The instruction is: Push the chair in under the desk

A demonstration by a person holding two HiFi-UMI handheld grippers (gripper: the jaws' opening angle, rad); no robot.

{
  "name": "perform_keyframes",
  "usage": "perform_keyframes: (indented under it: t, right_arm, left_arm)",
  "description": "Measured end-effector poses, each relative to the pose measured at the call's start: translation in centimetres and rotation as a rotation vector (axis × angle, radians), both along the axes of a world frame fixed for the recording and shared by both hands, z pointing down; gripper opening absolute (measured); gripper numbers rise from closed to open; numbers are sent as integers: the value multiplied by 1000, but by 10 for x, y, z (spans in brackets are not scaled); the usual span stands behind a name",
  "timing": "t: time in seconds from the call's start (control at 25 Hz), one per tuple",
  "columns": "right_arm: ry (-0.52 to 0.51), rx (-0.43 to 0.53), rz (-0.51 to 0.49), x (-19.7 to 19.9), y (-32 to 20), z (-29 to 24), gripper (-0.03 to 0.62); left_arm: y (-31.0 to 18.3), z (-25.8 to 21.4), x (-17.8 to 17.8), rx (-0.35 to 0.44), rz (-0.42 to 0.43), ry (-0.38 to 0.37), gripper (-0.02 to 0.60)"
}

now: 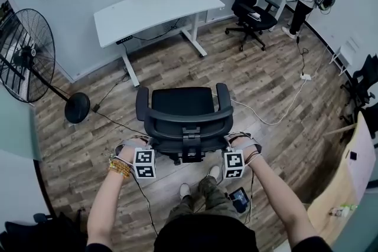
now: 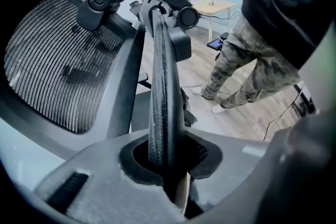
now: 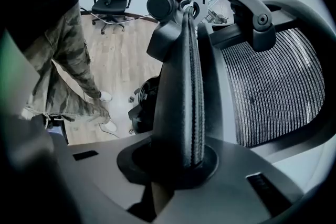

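Not much done yet tbh: the chair [image 1: 183,118] sits mid-frame on the wood-plank floor [image 1: 266,79], well apart from the white table [image 1: 153,9] up in the upper middle, seat facing it. The grips look set though. The left gripper [image 2: 168,165] has its fingers [image 2: 94,186] closed snug on the left end of the padded top bar [image 2: 160,86] of the chair back, and the right gripper [image 3: 178,165] is clamped on the right end. So basically the whole push is left. The bar is black, curved and ribbed along its edge. The backrest mesh [image 3: 273,86] is see-through, set in a smooth grey frame. The tabletop looks slick and flat on slim legs.
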State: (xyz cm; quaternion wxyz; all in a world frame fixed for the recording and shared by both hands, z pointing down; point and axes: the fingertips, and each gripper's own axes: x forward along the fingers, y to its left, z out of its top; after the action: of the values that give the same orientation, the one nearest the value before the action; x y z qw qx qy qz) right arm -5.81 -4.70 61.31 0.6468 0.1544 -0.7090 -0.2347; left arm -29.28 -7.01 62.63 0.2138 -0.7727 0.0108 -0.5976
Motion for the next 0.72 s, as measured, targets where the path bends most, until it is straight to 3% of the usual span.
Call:
perform_keyframes:
  t: [0.72]
  right_arm:
    - [3, 43, -20, 10, -29, -2, 37]
  left_arm:
    - [-19, 0, 9, 20, -10, -8, 67]
